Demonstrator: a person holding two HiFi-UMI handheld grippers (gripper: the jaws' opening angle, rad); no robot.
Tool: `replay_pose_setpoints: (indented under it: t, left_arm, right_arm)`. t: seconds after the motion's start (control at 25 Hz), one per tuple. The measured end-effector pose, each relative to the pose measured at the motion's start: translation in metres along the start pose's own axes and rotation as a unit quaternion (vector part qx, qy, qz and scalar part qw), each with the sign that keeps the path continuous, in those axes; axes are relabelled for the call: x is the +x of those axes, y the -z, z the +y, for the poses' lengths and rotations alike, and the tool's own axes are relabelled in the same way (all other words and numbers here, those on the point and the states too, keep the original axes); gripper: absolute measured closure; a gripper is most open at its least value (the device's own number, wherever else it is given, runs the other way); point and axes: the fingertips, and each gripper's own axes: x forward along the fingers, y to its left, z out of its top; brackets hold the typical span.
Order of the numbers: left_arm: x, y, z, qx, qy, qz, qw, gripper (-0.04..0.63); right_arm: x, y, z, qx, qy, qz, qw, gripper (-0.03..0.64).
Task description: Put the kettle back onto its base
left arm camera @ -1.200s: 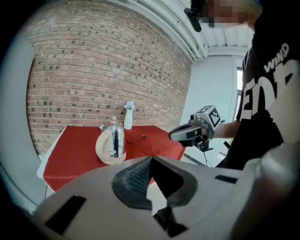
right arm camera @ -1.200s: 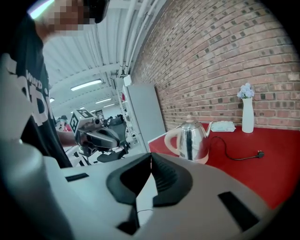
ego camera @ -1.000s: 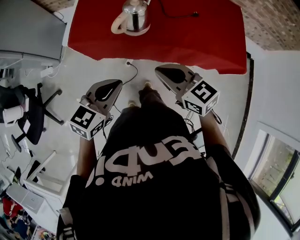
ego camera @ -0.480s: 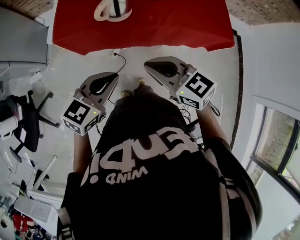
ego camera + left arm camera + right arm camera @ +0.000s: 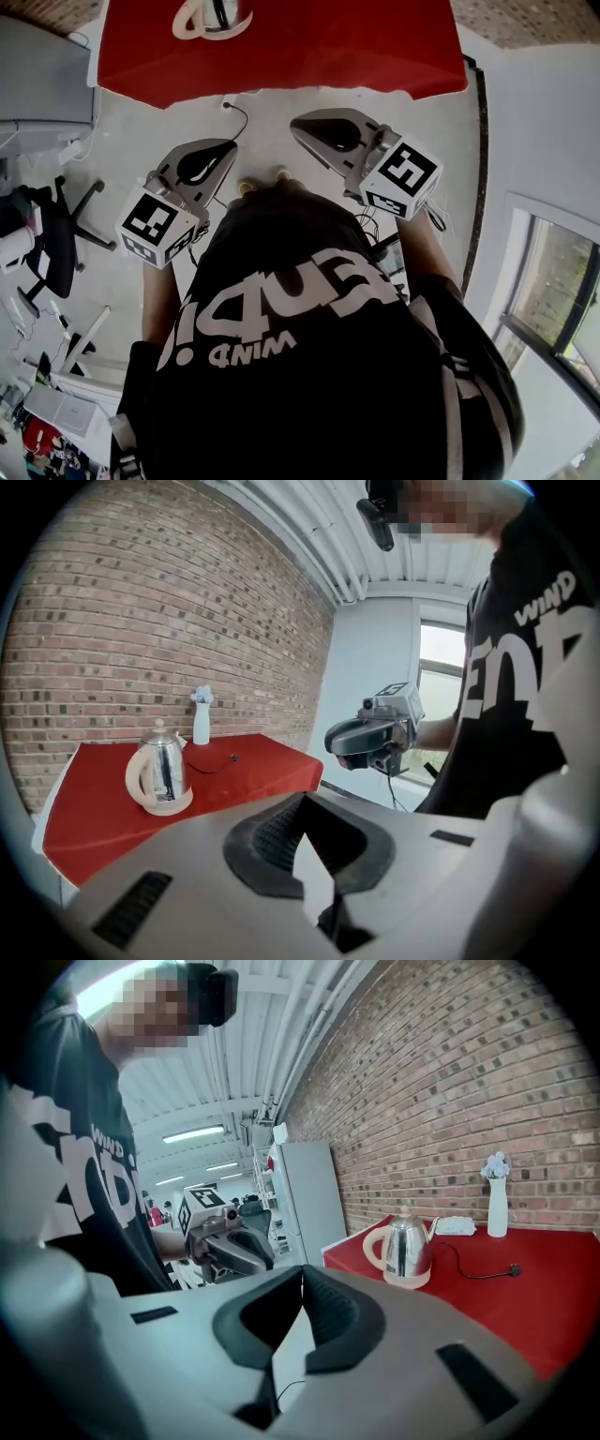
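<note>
Both grippers have drawn back from the red-covered table since the earlier picture, and it now sits higher in the head view. The left gripper and the right gripper hang over the pale floor, short of the table's near edge.

In the left gripper view the jaws are clenched on nothing. The shiny steel kettle with a cream handle stands on its round cream base near the table's left edge.

In the right gripper view the jaws are also pressed together and empty. A black cord lies beside the kettle.

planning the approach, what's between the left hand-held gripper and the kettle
Head view: between left hand-held gripper and kettle lie pale floor, a black cable and bare red tablecloth.
</note>
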Motion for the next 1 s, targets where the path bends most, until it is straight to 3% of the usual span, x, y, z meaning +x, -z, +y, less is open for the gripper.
replay_pose_setpoints:
  t: [1.0]
  left_arm:
    - [0.023, 0.007, -0.025, 0.011, -0.014, 0.026, 0.9995, 0.588]
  right_arm:
    - [-0.036, 0.01, 0.001, -0.002, -0.005, -0.02, 1.0, 0.594]
